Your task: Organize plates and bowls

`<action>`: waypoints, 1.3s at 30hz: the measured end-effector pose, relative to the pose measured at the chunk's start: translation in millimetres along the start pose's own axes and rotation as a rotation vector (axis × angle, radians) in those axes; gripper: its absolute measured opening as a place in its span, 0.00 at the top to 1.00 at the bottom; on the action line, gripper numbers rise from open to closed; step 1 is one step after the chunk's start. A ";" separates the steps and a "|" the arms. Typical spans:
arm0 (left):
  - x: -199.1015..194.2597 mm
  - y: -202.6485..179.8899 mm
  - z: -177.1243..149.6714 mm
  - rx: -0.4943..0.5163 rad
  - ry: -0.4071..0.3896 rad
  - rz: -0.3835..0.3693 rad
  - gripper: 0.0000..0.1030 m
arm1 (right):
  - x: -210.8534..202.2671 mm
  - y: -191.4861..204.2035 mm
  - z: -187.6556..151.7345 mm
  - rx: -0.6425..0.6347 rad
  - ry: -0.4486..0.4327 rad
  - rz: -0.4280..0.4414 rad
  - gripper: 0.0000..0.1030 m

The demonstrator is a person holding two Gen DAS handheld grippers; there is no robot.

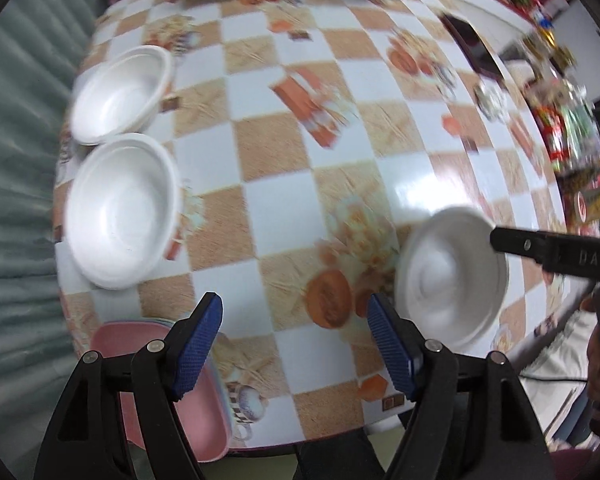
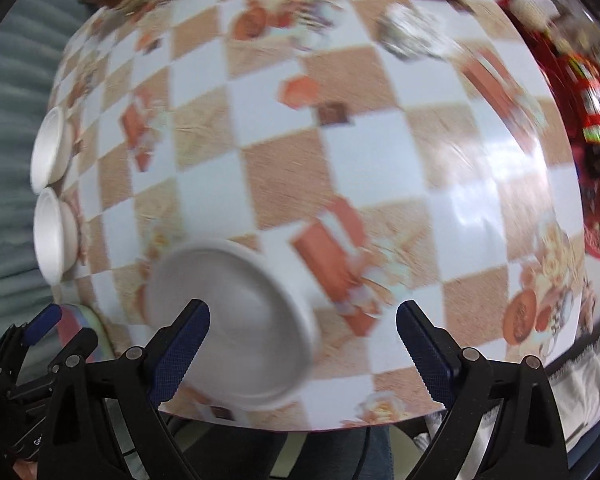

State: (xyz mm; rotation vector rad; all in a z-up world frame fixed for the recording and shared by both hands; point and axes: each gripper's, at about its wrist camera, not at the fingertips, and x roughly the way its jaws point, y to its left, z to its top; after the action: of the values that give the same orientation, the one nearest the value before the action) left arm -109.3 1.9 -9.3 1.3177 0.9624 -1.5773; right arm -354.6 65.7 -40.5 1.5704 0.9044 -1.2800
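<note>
Three white bowls sit on a round table [image 1: 340,128] covered with a glossy cloth checked in white and tan and printed with orange food pictures. All three are plain, shallow and wide-rimmed, with a dull, foam-like look, though blur softens the detail and the material cannot be told for sure. Two stand just beside each other at the table's left edge: the far bowl [image 1: 122,94] and the near bowl [image 1: 122,212], their rims almost meeting; whether they touch is unclear. The third bowl [image 2: 232,328] rests apart from them near the front edge, upright and empty. A stack of flat pink plates [image 1: 208,412] with paler ones under it lies at the front-left edge, partly overhanging it. The left gripper [image 1: 294,348] hangs over the cloth between the plates and the third bowl, its blue-padded fingers spread with nothing between them. The right gripper [image 2: 302,354] is spread wide too; its left fingertip [image 2: 188,336] shows in front of the third bowl's inside, while the other is over bare cloth beyond the rim, neither pad pressing on it. Dark and red clutter crowds the far right edge.
</note>
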 end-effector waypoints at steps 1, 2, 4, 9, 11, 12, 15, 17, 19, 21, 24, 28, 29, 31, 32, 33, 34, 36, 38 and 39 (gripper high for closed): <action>-4.0 12.7 1.6 -0.024 -0.013 0.005 0.24 | -7.4 15.5 6.2 -0.019 -0.004 0.003 0.07; -6.1 21.0 5.4 -0.043 -0.025 0.009 0.24 | -14.0 28.2 8.7 -0.038 -0.007 0.007 0.07; -8.1 41.0 9.9 -0.085 -0.047 0.022 0.24 | -20.2 50.2 28.2 -0.077 -0.013 0.013 0.07; -9.7 98.7 11.9 -0.226 -0.065 0.082 0.24 | -10.6 130.2 54.7 -0.184 -0.013 0.026 0.07; -7.0 121.5 11.6 -0.288 -0.063 0.102 0.24 | -6.8 154.1 59.1 -0.217 -0.011 0.031 0.07; -4.6 133.3 11.8 -0.320 -0.061 0.114 0.24 | -1.4 168.5 62.0 -0.234 -0.010 0.034 0.07; 3.0 159.2 12.6 -0.385 -0.051 0.134 0.24 | 10.7 206.4 68.8 -0.277 -0.007 0.036 0.07; 9.7 174.1 14.3 -0.417 -0.042 0.140 0.24 | 19.5 226.9 73.3 -0.291 0.001 0.041 0.07; 15.1 183.4 15.9 -0.429 -0.036 0.141 0.24 | 28.9 244.6 78.4 -0.302 0.010 0.048 0.07; 22.3 190.3 18.7 -0.422 -0.028 0.152 0.24 | 37.9 258.8 82.1 -0.322 0.018 0.041 0.07; 34.1 197.5 25.2 -0.401 -0.020 0.175 0.24 | 53.9 276.7 88.4 -0.343 0.029 0.027 0.07; 52.2 208.8 29.4 -0.424 0.009 0.179 0.24 | 73.5 294.3 96.4 -0.349 0.045 0.020 0.07; 57.8 212.3 29.3 -0.435 0.022 0.171 0.24 | 78.1 297.3 98.3 -0.351 0.045 0.012 0.07; 65.4 216.7 29.8 -0.445 0.040 0.160 0.24 | 86.8 301.8 101.6 -0.357 0.052 -0.001 0.07; 68.4 217.9 30.3 -0.446 0.048 0.159 0.24 | 90.1 303.4 102.3 -0.361 0.056 -0.007 0.07; 71.2 218.5 30.3 -0.445 0.055 0.161 0.24 | 93.2 305.4 102.9 -0.365 0.058 -0.012 0.08; 74.3 219.0 31.1 -0.441 0.063 0.158 0.25 | 96.2 307.5 103.3 -0.371 0.061 -0.016 0.08; 78.3 218.0 31.9 -0.431 0.075 0.131 0.32 | 99.4 309.1 103.2 -0.377 0.064 -0.024 0.17; 79.6 213.9 34.4 -0.410 0.073 0.111 0.40 | 102.6 311.0 101.8 -0.383 0.075 -0.035 0.30; 79.1 211.5 36.0 -0.399 0.069 0.093 0.49 | 102.2 313.1 100.7 -0.393 0.069 -0.036 0.38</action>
State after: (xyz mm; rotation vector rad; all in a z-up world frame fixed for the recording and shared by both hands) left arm 69.6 -115.2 -90.4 1.1224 1.1705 -1.1985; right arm -78.5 -134.3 -89.0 1.2974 1.1542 -1.0019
